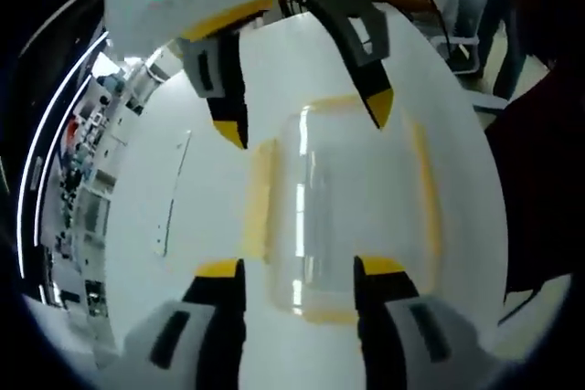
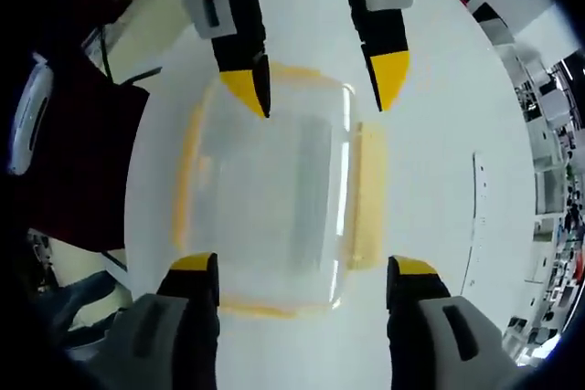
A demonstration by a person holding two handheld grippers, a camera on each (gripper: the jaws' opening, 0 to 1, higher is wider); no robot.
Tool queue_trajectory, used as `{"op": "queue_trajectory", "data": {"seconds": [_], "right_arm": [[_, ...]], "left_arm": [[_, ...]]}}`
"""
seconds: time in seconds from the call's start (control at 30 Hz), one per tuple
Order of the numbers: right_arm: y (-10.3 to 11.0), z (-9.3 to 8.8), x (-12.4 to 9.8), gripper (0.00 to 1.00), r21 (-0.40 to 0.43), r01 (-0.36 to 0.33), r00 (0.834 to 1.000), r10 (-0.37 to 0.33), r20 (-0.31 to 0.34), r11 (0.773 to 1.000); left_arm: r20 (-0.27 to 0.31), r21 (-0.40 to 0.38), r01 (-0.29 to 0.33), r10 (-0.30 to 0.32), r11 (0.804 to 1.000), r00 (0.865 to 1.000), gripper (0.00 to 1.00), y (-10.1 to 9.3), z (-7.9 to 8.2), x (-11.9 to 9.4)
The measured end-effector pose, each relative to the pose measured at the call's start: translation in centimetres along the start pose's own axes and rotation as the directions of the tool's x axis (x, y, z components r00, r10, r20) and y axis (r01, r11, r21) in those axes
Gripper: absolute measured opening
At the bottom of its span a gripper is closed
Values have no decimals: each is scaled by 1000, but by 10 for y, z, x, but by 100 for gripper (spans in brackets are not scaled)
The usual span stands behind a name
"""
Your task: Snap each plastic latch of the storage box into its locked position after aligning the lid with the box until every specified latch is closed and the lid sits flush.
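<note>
While both grippers hover spread, gripping nothing, the box (image 1: 343, 207) sits on the white table (image 1: 183, 253) betw. them. Left gripper (image 1: 297, 271) at one end, right gripper (image 2: 302, 271) opposite. Clear rigid plastic w/ rounded corners, prob. light, slick. Yellow latches (image 2: 366, 198) look flat, stiff; press at their outer edge.

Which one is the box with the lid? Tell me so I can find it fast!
Look at the big white table. In its middle sits a see-through storage box with a clear lid, between the right gripper below and the left gripper above. Its pale yellow latches along the edges give it away.
</note>
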State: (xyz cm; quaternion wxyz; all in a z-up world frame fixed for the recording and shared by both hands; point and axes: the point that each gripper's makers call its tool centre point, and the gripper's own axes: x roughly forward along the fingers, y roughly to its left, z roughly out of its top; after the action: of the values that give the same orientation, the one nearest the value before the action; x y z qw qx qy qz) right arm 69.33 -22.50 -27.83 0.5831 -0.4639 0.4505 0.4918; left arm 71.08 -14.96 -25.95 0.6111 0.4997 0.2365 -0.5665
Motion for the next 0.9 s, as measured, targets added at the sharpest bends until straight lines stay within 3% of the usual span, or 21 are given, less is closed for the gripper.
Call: {"op": "queue_trajectory", "data": {"seconds": [0.1,0.3,0.47,0.67,0.8,0.9], "right_arm": [[0,0,1,77,-6,-10,1000,10,3,1000],[1,0,3,77,-21,-48,999,48,13,999],[3,-1,5,75,-11,-88,996,88,18,996],[6,-1,5,73,2,-109,994,108,22,994],[6,0,6,73,-4,-114,993,114,20,993],[6,0,6,73,-6,-119,993,119,18,993]], "left_arm": [[-18,-3,41,-41,999,999,40,-4,-1,2],[-31,-4,59,-59,998,998,40,-3,-1,2],[-53,32,110,-108,993,993,28,-15,0,2],[-88,39,132,-128,990,988,22,-17,-2,3],[-99,70,188,-181,980,978,15,-24,-2,3],[-107,61,201,-194,978,975,16,-24,-1,4]]}}
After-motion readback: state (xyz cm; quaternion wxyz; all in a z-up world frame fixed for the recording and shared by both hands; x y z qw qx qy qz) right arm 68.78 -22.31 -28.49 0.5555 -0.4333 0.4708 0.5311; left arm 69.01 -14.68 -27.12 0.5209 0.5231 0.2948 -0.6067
